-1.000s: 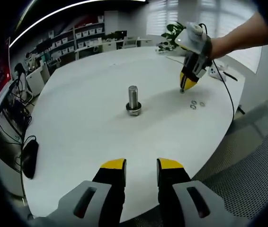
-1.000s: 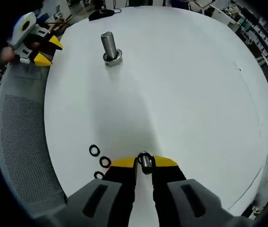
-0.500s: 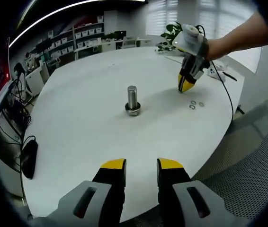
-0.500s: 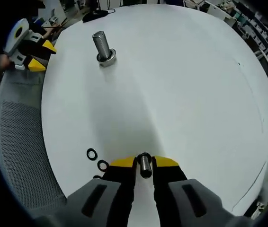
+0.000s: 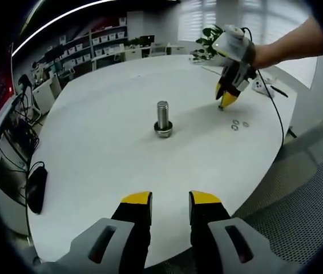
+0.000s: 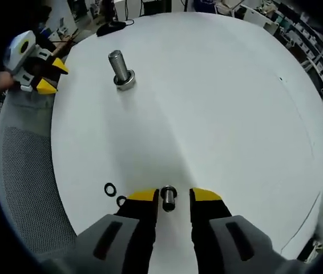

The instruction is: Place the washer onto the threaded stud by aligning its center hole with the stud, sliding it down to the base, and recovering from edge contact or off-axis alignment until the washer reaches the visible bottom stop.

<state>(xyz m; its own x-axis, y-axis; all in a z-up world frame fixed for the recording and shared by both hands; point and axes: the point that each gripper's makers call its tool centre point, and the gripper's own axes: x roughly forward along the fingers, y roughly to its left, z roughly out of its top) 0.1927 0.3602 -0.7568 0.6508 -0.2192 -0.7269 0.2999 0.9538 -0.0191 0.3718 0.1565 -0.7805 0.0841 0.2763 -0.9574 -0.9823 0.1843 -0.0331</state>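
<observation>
The threaded stud (image 5: 162,117) stands upright on the white round table (image 5: 104,154), with a ring-shaped base at its foot. It also appears far up left as the stud (image 6: 117,67). My right gripper (image 6: 168,197) is open, low over the table. A small grey metal ring piece (image 6: 168,196) sits between its jaws, close to the left one and apart from the right one. Loose washers (image 6: 110,189) lie just left of these jaws, also seen as washers (image 5: 235,122). My left gripper (image 5: 170,200) is open and holds nothing, near the table's edge.
A hand holds the right gripper (image 5: 228,103) beyond the stud. The left gripper (image 6: 53,76) hovers off the table's edge. A grey mesh chair (image 5: 298,194) stands beside the table. A black mouse (image 5: 36,188) and a thin cable (image 5: 275,111) lie on it.
My right gripper's jaws have spread apart, from shut on the small metal piece to open, and the piece stays between them. The left gripper has not changed.
</observation>
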